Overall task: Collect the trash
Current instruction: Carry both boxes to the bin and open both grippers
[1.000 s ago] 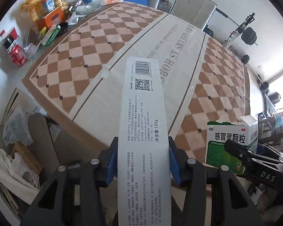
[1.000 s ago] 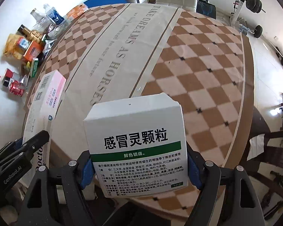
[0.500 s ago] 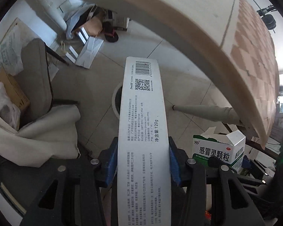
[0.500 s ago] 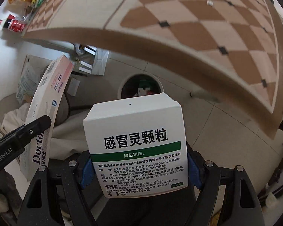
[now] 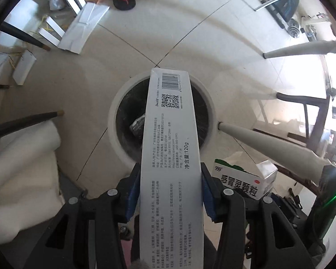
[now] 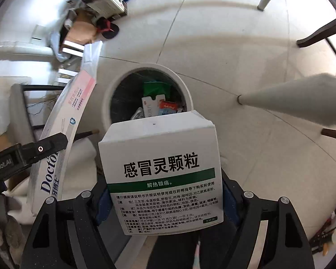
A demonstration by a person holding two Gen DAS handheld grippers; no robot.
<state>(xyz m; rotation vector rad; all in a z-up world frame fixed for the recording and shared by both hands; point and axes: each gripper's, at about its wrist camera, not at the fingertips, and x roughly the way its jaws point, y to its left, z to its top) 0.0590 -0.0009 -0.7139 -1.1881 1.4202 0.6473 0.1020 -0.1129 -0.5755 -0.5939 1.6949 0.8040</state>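
One round white bin (image 5: 114, 121) stands on the floor directly below and ahead of both my grippers, with trash already inside. My left gripper (image 5: 169, 192) pinches one long toothpaste box (image 5: 170, 134), whose far end reaches over the bin mouth. My right gripper (image 6: 163, 199) clamps one medicine box (image 6: 161, 163) just short of the bin rim. Step in hand: disposal, two items. Next move, as I judge: bring each box fully over the opening, then spread the jaws to drop.
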